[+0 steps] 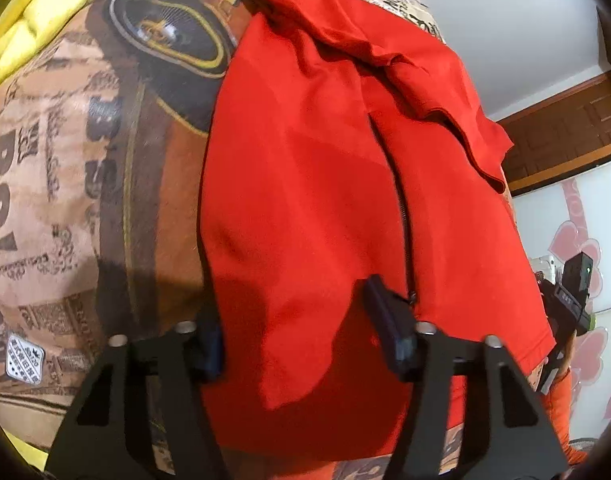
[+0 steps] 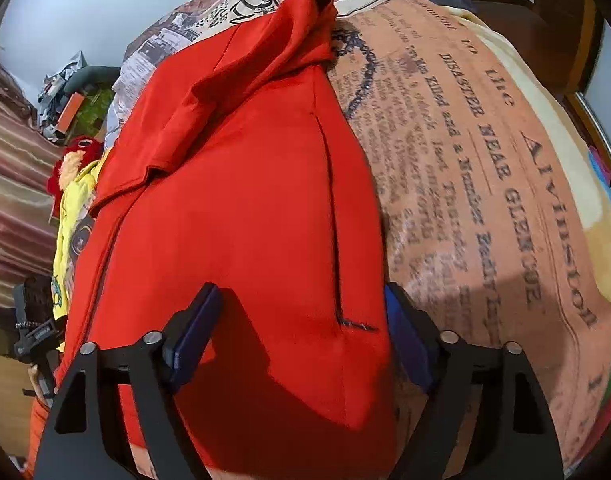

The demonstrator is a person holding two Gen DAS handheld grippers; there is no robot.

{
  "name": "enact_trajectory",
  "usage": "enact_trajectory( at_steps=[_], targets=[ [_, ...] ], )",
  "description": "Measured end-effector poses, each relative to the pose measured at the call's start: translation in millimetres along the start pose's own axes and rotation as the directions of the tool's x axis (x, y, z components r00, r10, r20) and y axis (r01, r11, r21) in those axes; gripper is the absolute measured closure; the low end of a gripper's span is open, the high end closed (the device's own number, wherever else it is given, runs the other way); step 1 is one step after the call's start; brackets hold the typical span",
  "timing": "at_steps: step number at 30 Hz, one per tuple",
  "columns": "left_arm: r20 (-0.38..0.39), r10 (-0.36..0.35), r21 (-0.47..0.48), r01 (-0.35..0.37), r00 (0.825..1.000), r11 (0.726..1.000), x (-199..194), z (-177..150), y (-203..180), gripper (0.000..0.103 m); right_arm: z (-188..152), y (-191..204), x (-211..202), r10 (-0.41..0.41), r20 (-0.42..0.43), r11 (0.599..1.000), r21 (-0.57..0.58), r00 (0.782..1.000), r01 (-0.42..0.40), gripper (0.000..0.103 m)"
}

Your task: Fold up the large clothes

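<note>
A large red fabric garment with a dark zip line down its front (image 1: 305, 184) is seen spread lengthwise on a bed covered by a tan blanket printed like old newspaper (image 1: 57, 184). Part of the folding appears done: one red sleeve or side panel (image 1: 405, 64) is already laid back across the upper body, and the long sides look roughly straight. The lower hem is judged not yet folded up, so the lengthwise fold seems to remain. The left gripper (image 1: 301, 332) is held over the near hem with its jaws partly apart, the red cloth lying between them; no clamping can be confirmed. The right gripper (image 2: 301, 336) is likewise placed at the hem's other side, jaws set wider, straddling the cloth without visibly pinching it.
</note>
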State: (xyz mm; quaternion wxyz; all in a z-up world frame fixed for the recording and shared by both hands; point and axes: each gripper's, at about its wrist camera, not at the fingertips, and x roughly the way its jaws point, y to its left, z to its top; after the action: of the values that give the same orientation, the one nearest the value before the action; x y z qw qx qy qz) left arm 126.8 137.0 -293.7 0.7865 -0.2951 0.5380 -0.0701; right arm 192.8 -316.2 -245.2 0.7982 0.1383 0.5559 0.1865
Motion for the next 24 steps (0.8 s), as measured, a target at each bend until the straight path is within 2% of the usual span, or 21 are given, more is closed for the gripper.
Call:
enact_trajectory(
  at_steps=[2,3,5,6,10,14,24],
  targets=[
    [0.007,0.011,0.023,-0.011,1.000,1.000,-1.1,2.8,-8.5,0.072,2.3,1.0,1.3,0.002,-0.003,1.000,0.010,1.000,-0.002,0.049],
    [0.011,0.016,0.032,-0.016,1.000,0.999,-2.6,3.8,-12.5,0.076,3.8,1.0,1.1,0.013,-0.004,1.000,0.015,1.000,-0.013,0.056],
    [0.020,0.012,0.051,-0.013,1.000,0.999,-3.9,8.8,-16.2,0.090,6.8,0.4,1.7,0.049,-0.014,0.999,0.023,0.999,-0.048,0.082],
    [0.026,0.004,0.061,-0.006,1.000,0.998,-6.1,8.9,-16.5,0.094,7.2,0.9,1.6,0.080,-0.018,0.996,0.037,0.997,-0.079,0.086],
    [0.061,-0.002,0.108,-0.004,0.998,0.994,-14.7,15.5,-34.3,0.096,6.5,11.8,-2.4,0.064,0.015,0.998,0.006,0.998,-0.064,0.089],
    [0.119,-0.039,0.138,0.022,0.992,0.990,-31.5,30.5,-54.5,0.097,13.0,21.9,-11.9,0.081,0.060,0.997,-0.019,0.995,-0.080,0.090],
    [0.258,-0.134,0.162,0.094,0.957,0.982,-84.7,83.2,-71.8,0.097,60.2,56.0,-48.0,0.163,0.193,0.980,-0.147,0.967,-0.136,0.090]
  ],
)
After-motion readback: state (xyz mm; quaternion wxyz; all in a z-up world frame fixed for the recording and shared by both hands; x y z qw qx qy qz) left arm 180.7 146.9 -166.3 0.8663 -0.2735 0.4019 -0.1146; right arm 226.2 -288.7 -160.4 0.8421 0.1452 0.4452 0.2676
